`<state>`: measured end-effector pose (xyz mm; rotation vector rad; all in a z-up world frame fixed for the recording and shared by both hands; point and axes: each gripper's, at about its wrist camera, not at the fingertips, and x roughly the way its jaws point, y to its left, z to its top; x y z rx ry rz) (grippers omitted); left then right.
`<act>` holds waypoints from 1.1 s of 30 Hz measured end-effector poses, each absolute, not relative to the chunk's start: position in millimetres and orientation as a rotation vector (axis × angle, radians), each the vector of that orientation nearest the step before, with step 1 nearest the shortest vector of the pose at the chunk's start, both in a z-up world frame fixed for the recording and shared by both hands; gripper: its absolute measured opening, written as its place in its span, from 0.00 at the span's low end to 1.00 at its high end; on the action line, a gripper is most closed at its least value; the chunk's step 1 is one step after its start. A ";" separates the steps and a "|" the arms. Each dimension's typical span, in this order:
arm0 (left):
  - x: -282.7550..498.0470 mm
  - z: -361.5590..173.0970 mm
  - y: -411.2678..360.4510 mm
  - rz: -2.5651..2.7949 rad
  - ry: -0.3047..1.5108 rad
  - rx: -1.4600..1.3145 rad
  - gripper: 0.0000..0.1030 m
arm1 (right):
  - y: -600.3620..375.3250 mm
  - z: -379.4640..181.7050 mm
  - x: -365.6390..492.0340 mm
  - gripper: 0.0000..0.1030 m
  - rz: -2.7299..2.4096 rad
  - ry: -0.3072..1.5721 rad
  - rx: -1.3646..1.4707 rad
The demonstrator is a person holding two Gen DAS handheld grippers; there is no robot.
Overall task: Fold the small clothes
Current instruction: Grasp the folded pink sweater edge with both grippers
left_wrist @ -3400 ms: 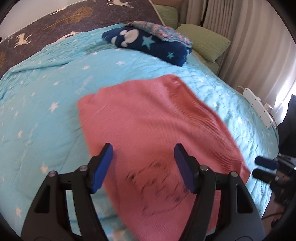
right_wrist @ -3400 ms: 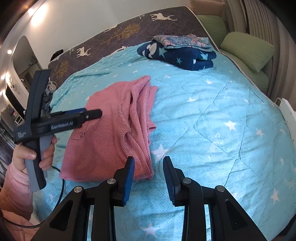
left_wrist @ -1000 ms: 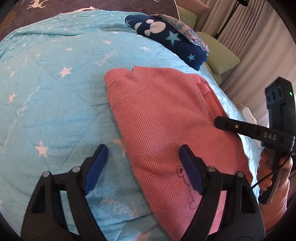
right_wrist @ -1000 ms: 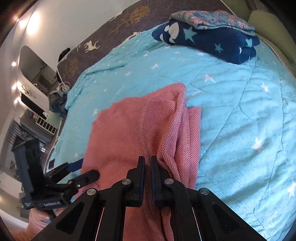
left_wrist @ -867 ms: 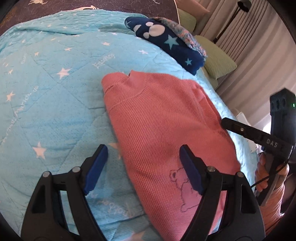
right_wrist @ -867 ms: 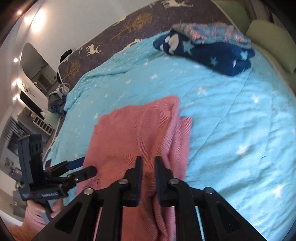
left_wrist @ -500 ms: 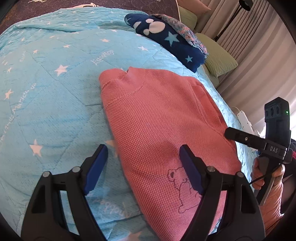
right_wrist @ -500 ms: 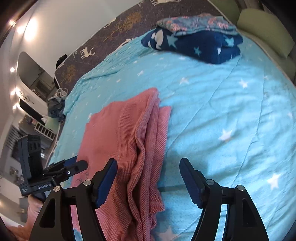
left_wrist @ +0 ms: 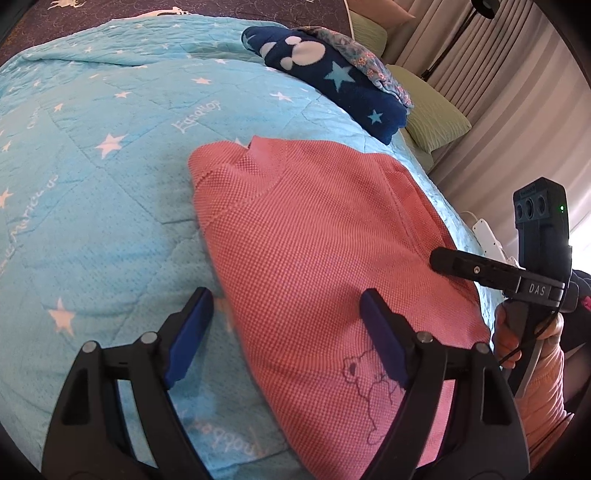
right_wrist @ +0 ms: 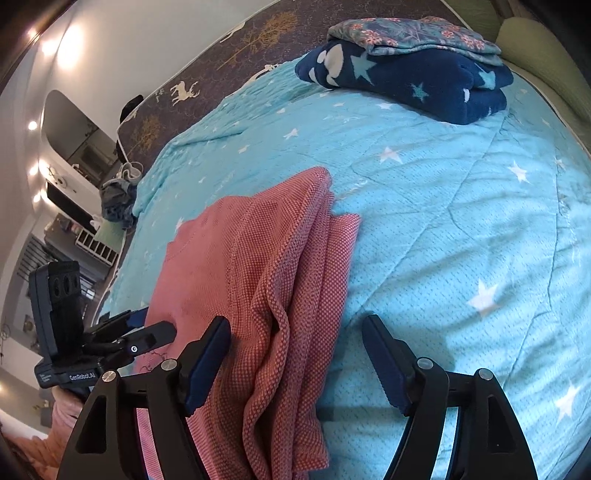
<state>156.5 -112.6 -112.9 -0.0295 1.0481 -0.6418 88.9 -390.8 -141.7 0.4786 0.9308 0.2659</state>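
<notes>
1. Turquoise star-printed quilt (left_wrist: 96,192) covers the bed and fills most of both wrist views; at its far end a dark bedcover with deer and tree prints (right_wrist: 207,85) shows, with green pillows (left_wrist: 436,118) off the quilt's far right corner.
2. On the quilt's near half lies the pink knit garment (left_wrist: 314,251), the task's piece. From the left wrist it looks flat and smooth, with a small bear outline (left_wrist: 369,384) drawn near its closest edge. From the right wrist its right-hand side is bunched into long folds (right_wrist: 295,295).
3. Further up the quilt, well apart from the pink garment, sits a folded navy blanket with stars (right_wrist: 413,81), and a folded floral cloth (right_wrist: 410,35) rests on top of it.
4. The left gripper (left_wrist: 286,332) hovers above the garment's left edge, jaws wide and easing apart; its right pad is over the pink knit, its left pad over bare quilt, and nothing is pinched.
5. The right gripper (right_wrist: 295,360) has its jaws spreading, with the garment's bunched folds lying loose between them and the pads not pressing on the cloth.
6. A hand in a pink sleeve (left_wrist: 535,376) holds the right gripper's handle beside the garment's right edge.
</notes>
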 end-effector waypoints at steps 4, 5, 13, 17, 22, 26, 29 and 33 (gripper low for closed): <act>158.9 -114.3 -111.6 -0.657 1.043 -0.039 0.80 | -388.1 -139.2 86.9 0.74 0.267 0.939 0.457; 158.6 -114.1 -111.0 -0.661 1.041 -0.041 0.80 | -387.9 -139.1 86.2 0.74 0.270 0.941 0.459; 144.0 -110.6 -99.3 -0.736 1.080 -0.095 0.80 | -374.2 -140.1 78.1 0.78 0.408 0.983 0.369; 145.3 -112.5 -106.2 -0.711 1.078 -0.078 0.74 | -375.4 -141.7 93.4 0.80 0.428 0.971 0.405; 153.0 -113.5 -114.9 -0.695 1.072 -0.075 0.65 | -371.8 -143.1 103.4 0.76 0.429 0.953 0.409; 155.5 -113.4 -113.6 -0.693 1.071 -0.088 0.56 | -374.9 -142.5 101.1 0.59 0.405 0.950 0.413; 155.4 -112.5 -109.2 -0.686 1.082 -0.111 0.54 | -380.0 -144.0 96.1 0.54 0.407 0.949 0.447; 157.0 -115.4 -110.6 -0.669 1.099 -0.122 0.56 | -376.3 -144.8 99.5 0.54 0.396 0.958 0.436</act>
